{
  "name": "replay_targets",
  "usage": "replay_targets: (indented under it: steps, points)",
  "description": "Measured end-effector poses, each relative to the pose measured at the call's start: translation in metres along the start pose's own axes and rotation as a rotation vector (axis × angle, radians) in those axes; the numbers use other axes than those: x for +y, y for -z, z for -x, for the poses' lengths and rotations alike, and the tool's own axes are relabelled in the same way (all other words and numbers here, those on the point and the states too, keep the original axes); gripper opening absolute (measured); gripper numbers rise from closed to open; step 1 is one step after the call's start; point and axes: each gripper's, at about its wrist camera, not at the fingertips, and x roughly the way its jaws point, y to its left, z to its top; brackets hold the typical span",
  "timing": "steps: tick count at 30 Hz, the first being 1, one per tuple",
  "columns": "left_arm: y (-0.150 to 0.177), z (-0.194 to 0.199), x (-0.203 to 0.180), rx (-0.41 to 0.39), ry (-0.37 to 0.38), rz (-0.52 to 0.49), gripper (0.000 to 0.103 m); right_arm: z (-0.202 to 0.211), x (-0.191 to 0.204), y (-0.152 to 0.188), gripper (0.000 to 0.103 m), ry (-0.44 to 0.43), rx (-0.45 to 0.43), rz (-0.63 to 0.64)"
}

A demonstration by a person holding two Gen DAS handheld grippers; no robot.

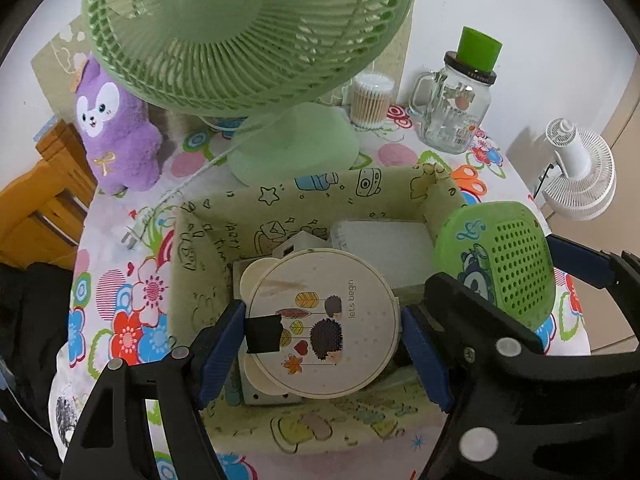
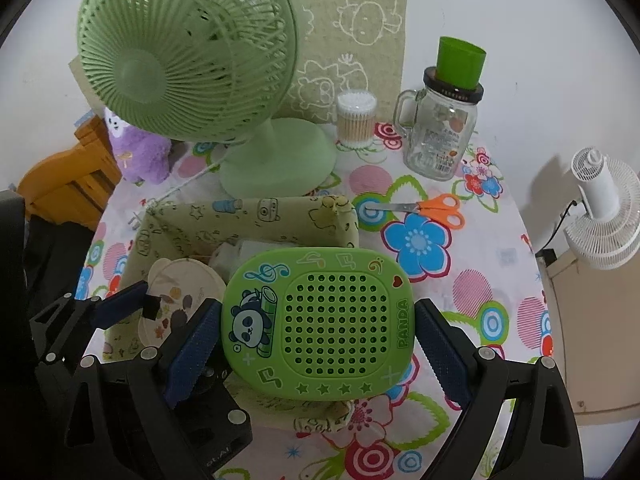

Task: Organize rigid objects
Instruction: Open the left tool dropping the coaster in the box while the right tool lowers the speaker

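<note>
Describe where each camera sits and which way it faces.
Left wrist: on the left hand-held gripper, angled down into the beige fabric storage box; blue pads grip a round cream hedgehog-print tin.
Right wrist: on the right hand-held gripper, angled down; pads grip a green perforated panda case.
Shared: box, green desk fan, both items.

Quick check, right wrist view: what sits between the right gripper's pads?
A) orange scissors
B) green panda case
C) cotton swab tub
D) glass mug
B: the green panda case fills the gap of the right gripper, with a blue pad against each of its sides; the scissors lie apart on the tablecloth.
</note>
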Motion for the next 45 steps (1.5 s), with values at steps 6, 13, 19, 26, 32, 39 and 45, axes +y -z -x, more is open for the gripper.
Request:
replay_targets:
  steps: [6,13,19,26,32,39,45]
  points:
    - [0.0,-0.013,-0.002,0.031,0.015,-0.007,0.08,-0.01,-0.004,-0.001,0.095,0.014,0.016,-0.004]
    - [-0.002,-0.016,0.001,0.019,0.011,0.007,0.093,-0.016,-0.003,-0.002,0.095,0.016,0.025,-0.01]
    - [-0.001,-0.007,0.004,0.016,0.008,-0.003,0.101,-0.011,0.002,-0.006,0.095,0.01,0.012,-0.006]
    - [0.002,0.011,0.013,0.007,-0.033,-0.018,0.103,-0.005,0.018,-0.011,0.095,-0.016,-0.012,0.017]
    - [0.01,0.013,0.023,0.019,-0.072,-0.031,0.103,-0.013,0.035,-0.009,0.095,-0.038,0.009,0.04]
    - [0.018,0.004,0.036,0.058,-0.087,-0.022,0.103,-0.028,0.05,-0.005,0.095,-0.047,0.047,0.059]
    - [0.022,0.0,0.044,0.079,-0.092,-0.023,0.103,-0.041,0.061,-0.002,0.095,-0.051,0.077,0.072]
